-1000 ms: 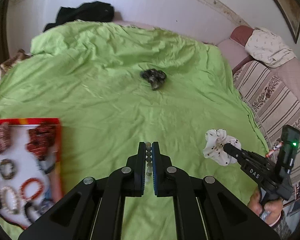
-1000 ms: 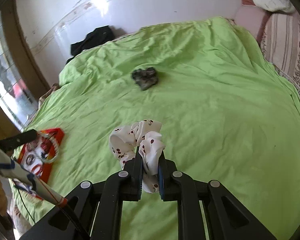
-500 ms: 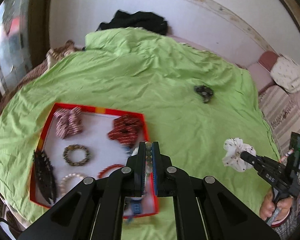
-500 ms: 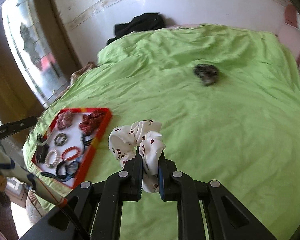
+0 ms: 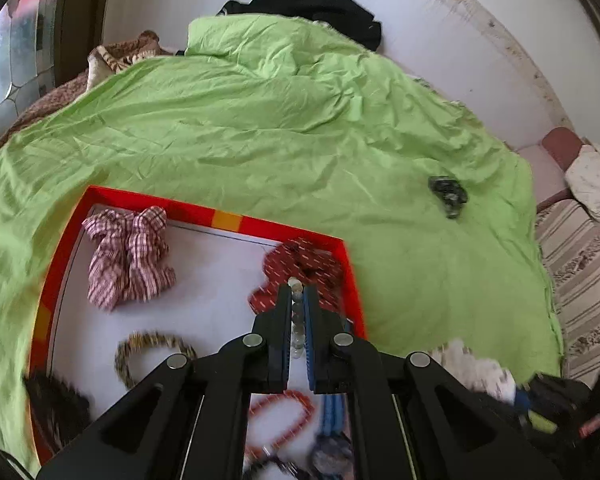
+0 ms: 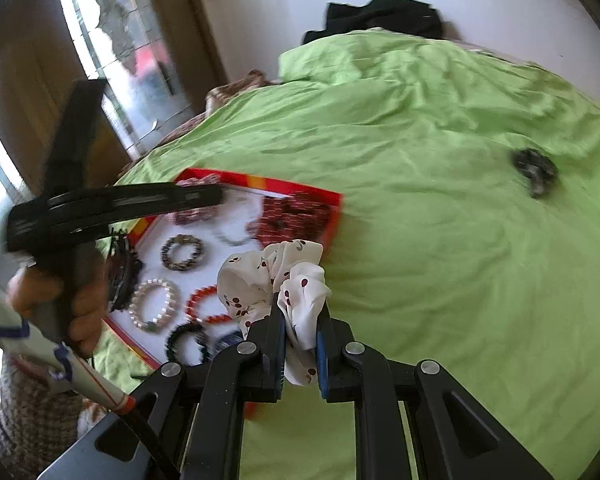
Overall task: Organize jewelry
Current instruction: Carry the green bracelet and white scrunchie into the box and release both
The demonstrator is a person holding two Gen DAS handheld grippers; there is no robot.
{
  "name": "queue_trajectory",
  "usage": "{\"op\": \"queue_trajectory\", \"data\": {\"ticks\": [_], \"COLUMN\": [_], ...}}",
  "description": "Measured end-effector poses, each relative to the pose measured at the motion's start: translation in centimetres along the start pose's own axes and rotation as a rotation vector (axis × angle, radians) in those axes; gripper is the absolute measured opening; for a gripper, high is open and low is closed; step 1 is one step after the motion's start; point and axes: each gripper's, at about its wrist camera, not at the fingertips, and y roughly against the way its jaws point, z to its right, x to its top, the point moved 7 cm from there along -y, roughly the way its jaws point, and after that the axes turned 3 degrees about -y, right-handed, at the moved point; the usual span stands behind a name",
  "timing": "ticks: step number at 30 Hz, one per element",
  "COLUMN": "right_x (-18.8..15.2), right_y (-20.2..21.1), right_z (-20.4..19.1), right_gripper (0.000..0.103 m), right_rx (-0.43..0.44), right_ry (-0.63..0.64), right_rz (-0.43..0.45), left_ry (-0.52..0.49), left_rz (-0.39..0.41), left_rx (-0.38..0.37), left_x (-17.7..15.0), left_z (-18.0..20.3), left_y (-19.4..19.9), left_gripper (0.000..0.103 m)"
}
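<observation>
Left wrist view: the left claw point(image 5: 298, 300) pinches a bead bracelet point(image 5: 297, 320) above the red tray point(image 5: 228, 219), near its right rim. The right claw point(image 6: 300, 320) is clamped on a white scrunchie point(image 6: 272, 276) beside that rim; green bed point(image 6: 460, 260) lies open to the right.

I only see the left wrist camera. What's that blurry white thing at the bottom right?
Observer: A white cherry-print scrunchie, clamped in the right hand-held gripper.
Operator: Is it in the red tray?
Observer: Not yet. The right wrist view shows it held in front of the tray's right edge.
Operator: What's hidden under my left hand-held gripper, the one holding the clear bead bracelet?
Observer: A pearl bracelet, lying in the tray.
</observation>
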Motion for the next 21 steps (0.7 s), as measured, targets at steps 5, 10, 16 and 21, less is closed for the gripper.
{"op": "queue_trajectory", "data": {"ticks": [5, 10, 16, 21], "right_x": [1.1, 1.7, 1.6, 1.9], "right_y": [-3.2, -7.1, -10.6, -11.1], "right_z": [-2.9, -5.1, -6.2, -6.7], "right_gripper": [0.013, 0.014, 0.014, 0.028], "right_rx": [0.029, 0.05, 0.056, 0.042], "right_ry": [0.057, 0.101, 0.107, 0.117], "right_rz": [-0.032, -0.073, -0.115, -0.098], "left_ry": [0.075, 0.132, 0.157, 0.128], "left_rz": [-0.026, -0.007, 0.03, 0.082], "left_rx": [0.086, 0.117, 0.088, 0.075], "left_x": [0.5, 0.9, 1.3, 1.5], "left_z": [-4.8, -7.7, -8.6, -7.7], "left_y": [-2.9, -3.8, -3.4, -2.4], "left_gripper": [0.005, 0.005, 0.005, 0.021]}}
